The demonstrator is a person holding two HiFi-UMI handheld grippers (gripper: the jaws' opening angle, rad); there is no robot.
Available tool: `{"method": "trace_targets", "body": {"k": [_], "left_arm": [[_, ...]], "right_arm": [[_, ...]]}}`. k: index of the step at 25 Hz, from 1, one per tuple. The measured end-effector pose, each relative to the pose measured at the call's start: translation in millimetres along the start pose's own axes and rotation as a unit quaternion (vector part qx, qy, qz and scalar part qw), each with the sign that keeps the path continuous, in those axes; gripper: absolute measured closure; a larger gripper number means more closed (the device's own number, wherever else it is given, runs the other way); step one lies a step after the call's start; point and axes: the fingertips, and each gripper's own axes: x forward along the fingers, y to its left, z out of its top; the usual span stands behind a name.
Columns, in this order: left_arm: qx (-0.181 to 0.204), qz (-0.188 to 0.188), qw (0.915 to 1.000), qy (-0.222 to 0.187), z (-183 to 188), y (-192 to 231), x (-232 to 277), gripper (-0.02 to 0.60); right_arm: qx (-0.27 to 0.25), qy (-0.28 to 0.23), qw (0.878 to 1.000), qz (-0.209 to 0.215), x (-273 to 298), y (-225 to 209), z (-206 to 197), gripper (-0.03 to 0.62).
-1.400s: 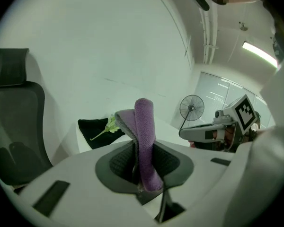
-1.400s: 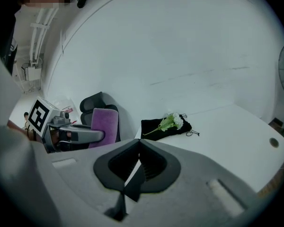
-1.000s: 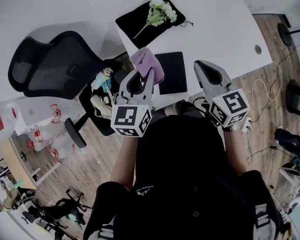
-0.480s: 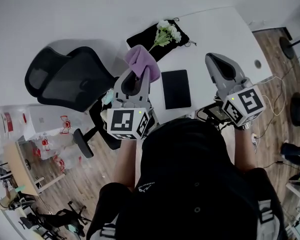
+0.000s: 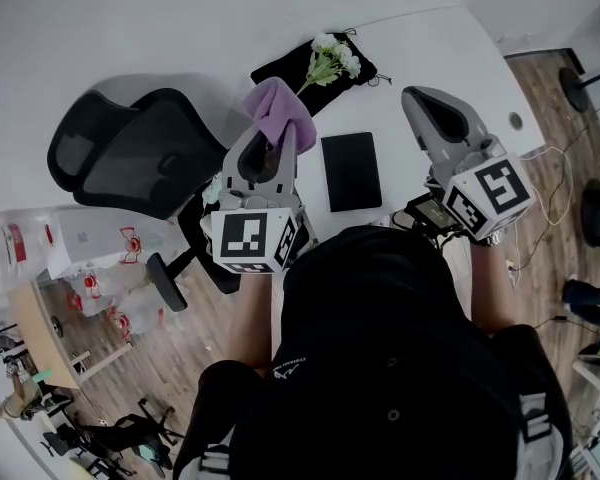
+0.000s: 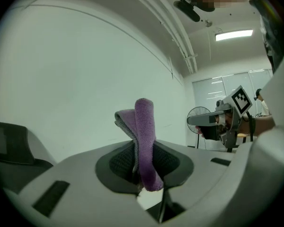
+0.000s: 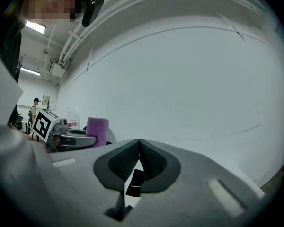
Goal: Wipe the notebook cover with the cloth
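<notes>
At the far left of the head view a black chair [image 5: 130, 163] stands on the wood floor beside the white table [image 5: 430, 48]. Next comes the left gripper [image 5: 273, 140], held up at the table's left edge. Its jaws are closed tight on the purple cloth [image 5: 278, 108]. In the left gripper view the cloth [image 6: 144, 126] is a folded strip pinched between the pads of the left gripper [image 6: 143, 171], rising upright above them against the pale wall.

Just right of the cloth, and apart from it, the black notebook [image 5: 351, 171] lies flat and closed on the table, near the front edge and between the two grippers. Behind it a black bag [image 5: 290, 66] lies on the table with white flowers [image 5: 332, 56] on top.

Further right is the right gripper [image 5: 418, 103], held above the table to the notebook's right. In its own view the jaws of the right gripper [image 7: 138, 148] meet at their tips with nothing between them. The left gripper [image 7: 75, 136] and the cloth [image 7: 97, 126] show at that view's left. A pale cable [image 5: 540, 183] trails over the floor at the far right.
</notes>
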Motion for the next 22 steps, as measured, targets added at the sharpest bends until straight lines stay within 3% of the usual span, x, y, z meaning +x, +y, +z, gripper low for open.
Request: {"method": "trace_targets", "body": {"k": [22], "left_arm": [[-0.007, -0.001, 0.9998, 0.018, -16, -4, -7, 0.497]], "right_arm": [[-0.003, 0.008, 1.000, 0.014, -2, 7, -6, 0.589]]}}
